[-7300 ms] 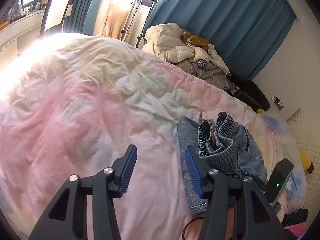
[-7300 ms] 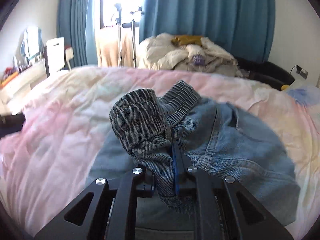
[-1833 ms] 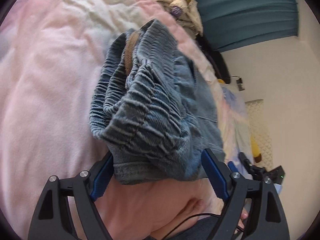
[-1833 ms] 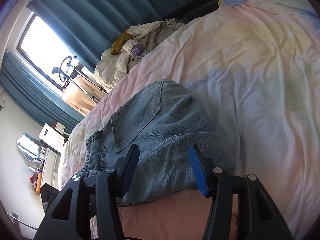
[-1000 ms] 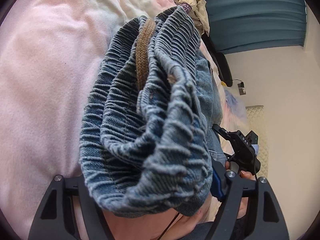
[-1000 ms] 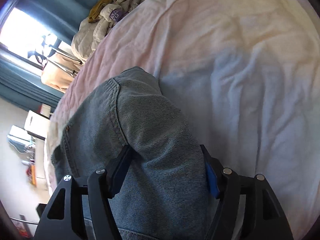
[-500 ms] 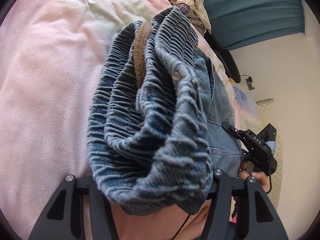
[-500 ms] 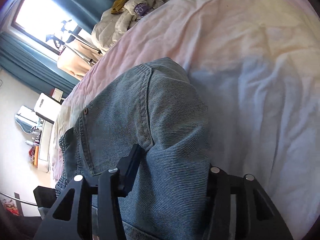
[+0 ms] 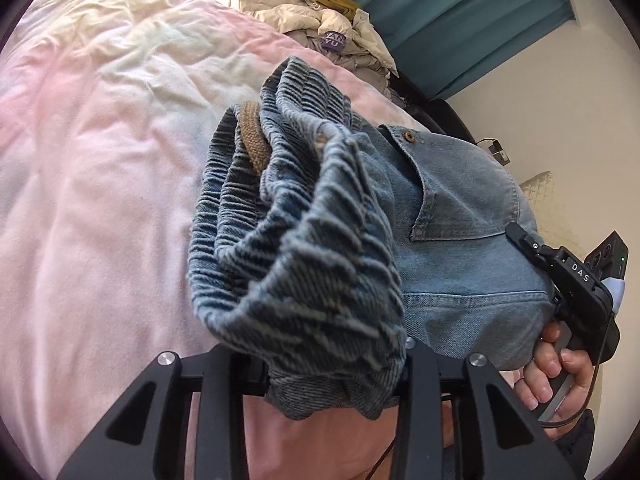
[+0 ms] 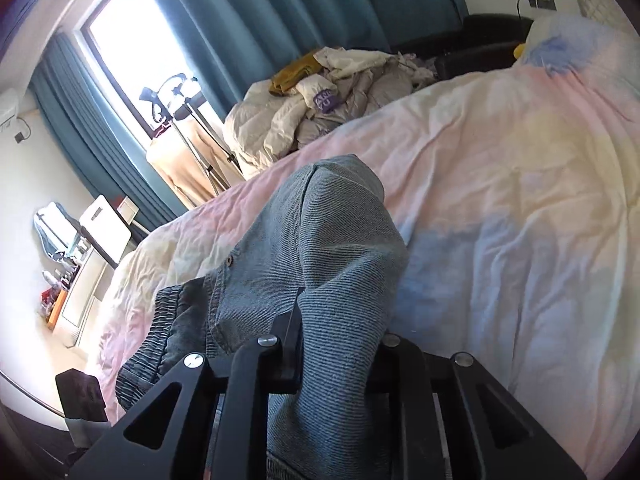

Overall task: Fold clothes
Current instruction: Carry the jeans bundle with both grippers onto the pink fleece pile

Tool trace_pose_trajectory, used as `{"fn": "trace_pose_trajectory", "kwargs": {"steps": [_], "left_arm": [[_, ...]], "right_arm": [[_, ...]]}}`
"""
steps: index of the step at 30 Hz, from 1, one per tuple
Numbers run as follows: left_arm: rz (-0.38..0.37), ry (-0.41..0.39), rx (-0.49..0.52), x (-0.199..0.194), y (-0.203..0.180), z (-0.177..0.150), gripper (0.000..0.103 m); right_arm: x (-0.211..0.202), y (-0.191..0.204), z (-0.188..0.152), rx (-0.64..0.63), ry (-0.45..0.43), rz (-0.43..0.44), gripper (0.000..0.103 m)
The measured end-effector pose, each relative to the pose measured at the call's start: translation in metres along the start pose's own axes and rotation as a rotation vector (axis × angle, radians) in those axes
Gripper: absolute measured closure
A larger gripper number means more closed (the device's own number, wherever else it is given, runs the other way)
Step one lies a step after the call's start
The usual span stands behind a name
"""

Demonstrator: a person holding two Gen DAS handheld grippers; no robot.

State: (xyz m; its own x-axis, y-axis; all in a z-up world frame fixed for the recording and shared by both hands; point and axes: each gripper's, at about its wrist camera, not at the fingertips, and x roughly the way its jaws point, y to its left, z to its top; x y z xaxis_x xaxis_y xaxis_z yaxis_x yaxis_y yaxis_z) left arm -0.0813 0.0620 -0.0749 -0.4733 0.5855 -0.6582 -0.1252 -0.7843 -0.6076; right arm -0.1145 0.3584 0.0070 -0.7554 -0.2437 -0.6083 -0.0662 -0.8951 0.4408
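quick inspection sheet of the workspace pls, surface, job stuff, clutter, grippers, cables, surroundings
Surface: bed under a rumpled pastel duvet.
Job's things: denim shorts, lifted at both ends.
Clutter: heap of pale clothes at the bed's far edge.
Grippers: left gripper shut on the elastic waistband; right gripper shut on a denim fold; a hand holds its handle.
Cables: thin black lead under that hand.
Surroundings: teal curtains, bright window, garment rack.

Bed (image 10: 500,184) under a rumpled pastel duvet (image 9: 100,140), denim shorts (image 10: 320,240) on top.
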Motion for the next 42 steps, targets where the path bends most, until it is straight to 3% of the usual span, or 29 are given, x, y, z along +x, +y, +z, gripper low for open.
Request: {"fn": "trace_pose_trajectory", "kwargs": {"steps": [9, 13, 22, 28, 34, 42], "left_arm": [[-0.05, -0.067, 0.172, -0.043, -0.071, -0.008, 0.069], [-0.099, -0.076, 0.246, -0.051, -0.122, -0.012, 0.069], [-0.254, -0.045, 0.459, -0.051, -0.253, -0.042, 0.069], [-0.378, 0.016, 0.595, -0.042, -0.335, -0.081, 0.069], [-0.457, 0.144, 0.695, 0.006, -0.389, -0.135, 0.069], [-0.507, 0.339, 0.805, 0.079, -0.444, -0.224, 0.069]], "right_arm": [[-0.093, -0.008, 0.018, 0.034, -0.151, 0.073, 0.088], [-0.148, -0.019, 0.029, 0.045, -0.225, 0.062, 0.088], [-0.285, -0.087, 0.026, 0.174, -0.41, -0.007, 0.088], [-0.381, -0.13, 0.003, 0.202, -0.547, -0.128, 0.088], [-0.461, -0.18, -0.051, 0.259, -0.655, -0.285, 0.088], [-0.502, -0.258, -0.139, 0.38, -0.642, -0.525, 0.088]]}}
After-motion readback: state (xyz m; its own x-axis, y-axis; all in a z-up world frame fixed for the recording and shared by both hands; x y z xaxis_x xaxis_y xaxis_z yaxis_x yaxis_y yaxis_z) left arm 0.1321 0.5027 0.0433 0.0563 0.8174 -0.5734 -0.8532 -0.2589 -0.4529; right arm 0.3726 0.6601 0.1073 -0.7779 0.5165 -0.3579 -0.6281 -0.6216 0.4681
